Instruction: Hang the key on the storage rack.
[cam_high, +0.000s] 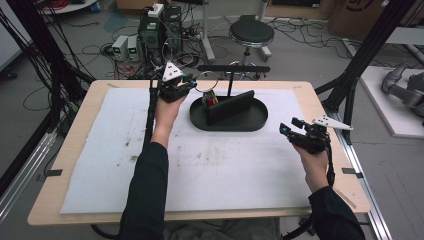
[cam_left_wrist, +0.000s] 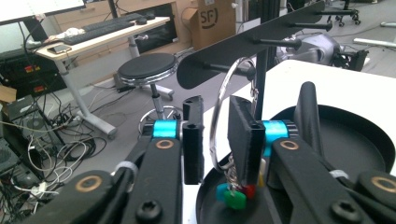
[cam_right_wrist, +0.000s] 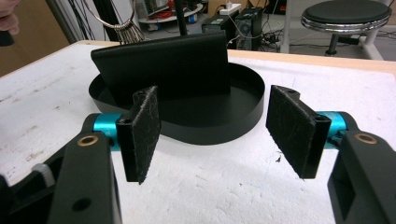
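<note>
1. The worktop (cam_high: 90, 165) is covered by a white mat. A black oval tray (cam_right_wrist: 243, 116) stands on it, ahead of both pairs of jaws, with an upright black panel (cam_right_wrist: 163, 63) inside.

2. A black rack (cam_left_wrist: 247, 44) with horizontal pegs rises behind the tray, above and beyond the left jaws. In the left gripper view a peg (cam_left_wrist: 219, 69) is seen at the top of the ring; whether the ring already bears on it cannot be told.

3. The right gripper (cam_right_wrist: 212, 135) is held short of the tray, well apart from it. Its jaws are spread wide and nothing lies between them.

4. The left gripper (cam_left_wrist: 217, 140) is raised over the near end of the tray. Its jaws are drawn narrow about a metal key ring (cam_left_wrist: 223, 100), whose wire passes between them.

5. Coloured tags (cam_left_wrist: 233, 195) hang from the ring, below the left jaws and above the tray floor.

6. The step in hand is judged to be the hanging of the ring on the peg. For the next move, the ring is to be seated fully over the peg before the left jaws are parted.
</note>
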